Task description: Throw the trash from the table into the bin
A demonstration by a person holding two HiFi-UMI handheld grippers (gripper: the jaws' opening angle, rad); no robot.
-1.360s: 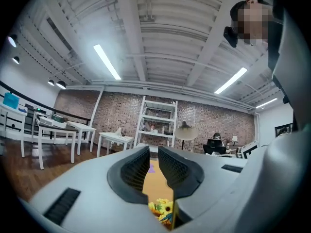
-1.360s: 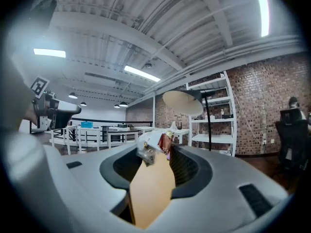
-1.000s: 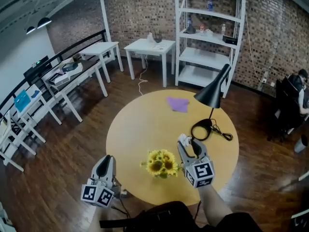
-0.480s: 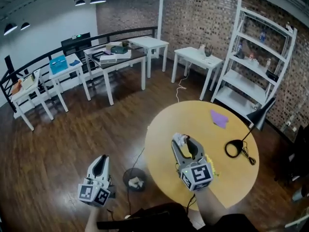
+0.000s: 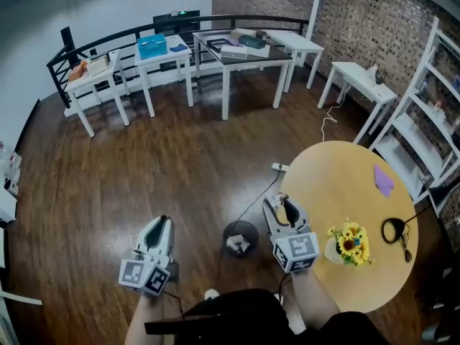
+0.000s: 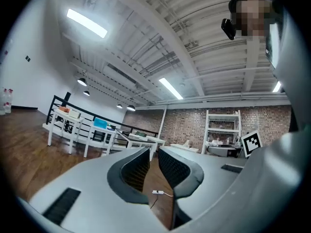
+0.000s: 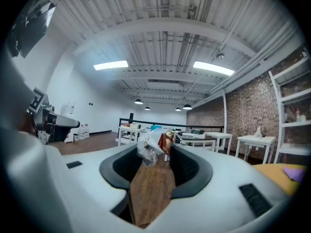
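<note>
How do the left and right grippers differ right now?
Left gripper is empty; right gripper grips a crumpled wrapper. Left jaws stand a narrow slit apart; right jaws wider, on the wrapper. Both point forward, flanking the bin.

My head view looks steeply down; both gripper views look level along their jaws (all share the white tables [image 5: 97, 77]).

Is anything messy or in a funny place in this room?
A little. A white power strip lies on the bare floor beside the round table, its cord trailing toward the bin. A purple paper lies loose on the table. Nothing looks spilled or broken.
</note>
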